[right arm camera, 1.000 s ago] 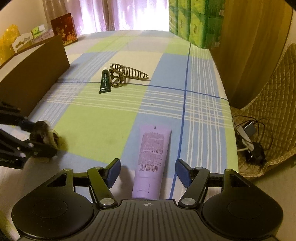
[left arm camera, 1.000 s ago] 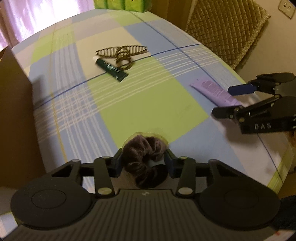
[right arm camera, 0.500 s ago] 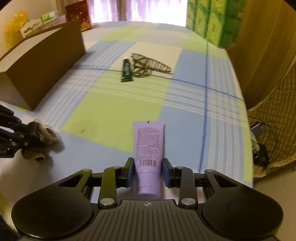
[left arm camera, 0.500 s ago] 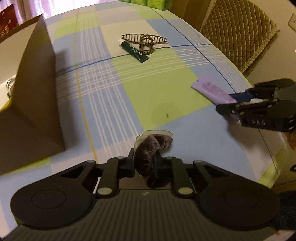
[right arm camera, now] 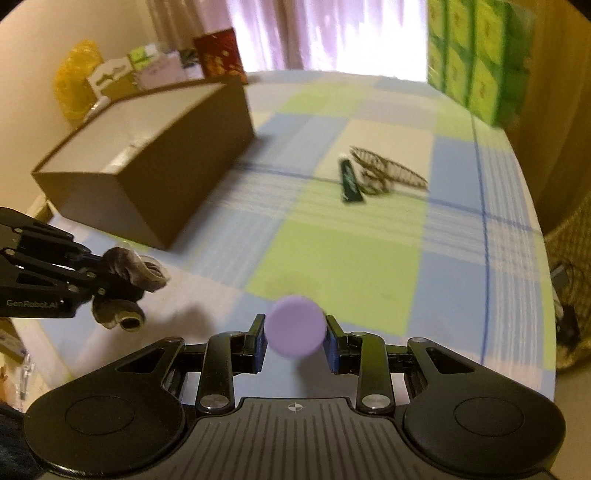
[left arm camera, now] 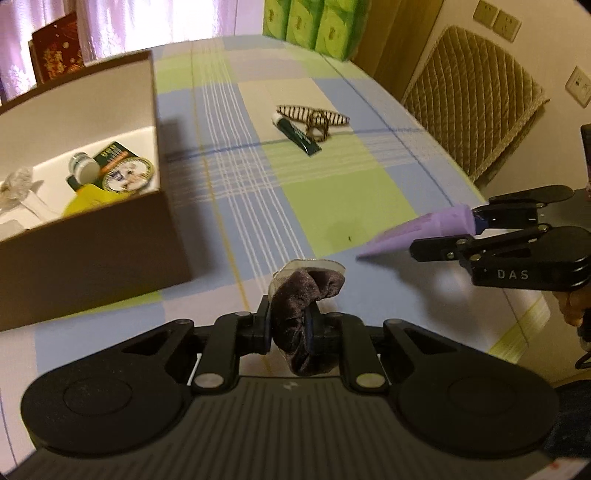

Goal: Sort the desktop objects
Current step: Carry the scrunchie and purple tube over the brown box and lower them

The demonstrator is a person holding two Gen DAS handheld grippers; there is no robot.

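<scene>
My left gripper (left arm camera: 287,325) is shut on a dark brown velvet scrunchie (left arm camera: 303,295), held above the checked tablecloth; the right wrist view shows that scrunchie (right arm camera: 129,269) at its left. My right gripper (right arm camera: 294,341) is shut on a purple tube (right arm camera: 295,330), cap end toward the camera; the left wrist view shows this purple tube (left arm camera: 424,229) lifted off the table at the right. A brown cardboard box (left arm camera: 92,236) stands open to the left, with several small items inside. Farther up the table a dark green tube (left arm camera: 301,134) lies against a striped hair claw (left arm camera: 317,118).
Green cartons (left arm camera: 314,26) stand at the table's far end. A quilted chair back (left arm camera: 476,103) sits beyond the right table edge. A red box (right arm camera: 219,53) and other packages sit behind the cardboard box (right arm camera: 147,162). Cables (right arm camera: 565,295) lie on the floor at the right.
Both grippers closed on their objects and lifted them: the left took the scrunchie, the right took the purple tube off the cloth. The left view has turned toward the open box.
</scene>
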